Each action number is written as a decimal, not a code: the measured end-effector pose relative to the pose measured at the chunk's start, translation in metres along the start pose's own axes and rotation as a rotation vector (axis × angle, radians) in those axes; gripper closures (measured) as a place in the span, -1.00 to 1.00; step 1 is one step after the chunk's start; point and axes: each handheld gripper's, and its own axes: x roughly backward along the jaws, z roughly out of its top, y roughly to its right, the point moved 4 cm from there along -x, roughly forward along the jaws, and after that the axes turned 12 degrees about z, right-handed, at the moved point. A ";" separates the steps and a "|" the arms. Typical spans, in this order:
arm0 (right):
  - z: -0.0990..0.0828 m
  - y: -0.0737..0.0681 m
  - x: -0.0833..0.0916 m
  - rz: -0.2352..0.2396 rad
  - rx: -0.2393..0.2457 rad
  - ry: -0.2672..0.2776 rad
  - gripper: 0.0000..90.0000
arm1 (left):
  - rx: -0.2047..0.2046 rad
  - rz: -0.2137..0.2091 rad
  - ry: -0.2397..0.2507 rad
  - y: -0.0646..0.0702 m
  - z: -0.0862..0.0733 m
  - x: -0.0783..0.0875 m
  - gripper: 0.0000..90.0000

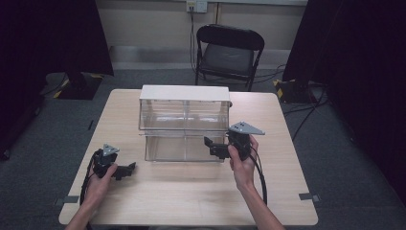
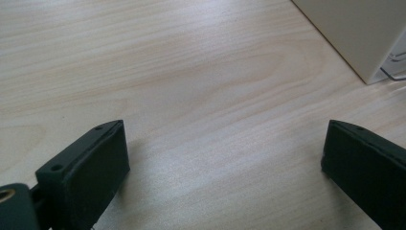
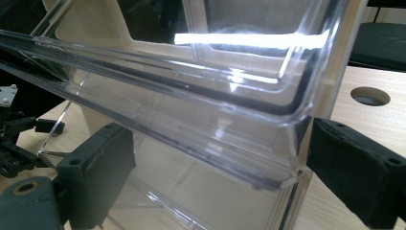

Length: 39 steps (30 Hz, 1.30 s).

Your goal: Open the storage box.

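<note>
In the middle of the high view a clear plastic cabinet (image 1: 184, 125) with a white top is seen standing on the wooden table (image 1: 191, 191). The right gripper (image 1: 210, 146) is held against its lower right front corner. In the right gripper view the transparent front panel (image 3: 191, 110) lies across the frame, tilted, and its right edge passes between the two black jaws. One jaw stands at the lower left of the frame and one at the lower right, but whether the pads really press on the plastic cannot be told.

The left gripper (image 1: 128, 169) is rested low at the lower left of the high view, well apart from the cabinet. In the left gripper view its jaws are spread wide over bare wood and nothing is between them, so it is released.

Some risks can be judged from here. The panel is smooth and glossy, so it could slip out of the jaws if it is only lightly caught at the corner. If it is pulled sideways and not along its hinge, the thin plastic could be twisted or cracked. The cabinet is not steadied by the left gripper, so the whole cabinet could be dragged or tipped toward the bottom edge of the frame.
</note>
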 end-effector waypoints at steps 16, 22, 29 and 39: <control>-0.001 0.000 0.000 0.002 -0.006 0.003 -0.81 | -0.001 0.001 0.000 0.000 0.000 0.000 -0.96; -0.001 0.000 0.000 0.004 -0.006 0.004 -0.81 | -0.001 0.000 -0.001 0.000 0.000 0.000 -0.96; -0.001 0.001 -0.001 0.009 -0.007 0.005 -0.82 | 0.000 0.000 0.000 0.000 0.000 0.000 -0.96; -0.001 0.000 -0.001 0.006 -0.005 0.004 -0.82 | 0.000 -0.001 0.000 0.000 0.000 0.000 -0.96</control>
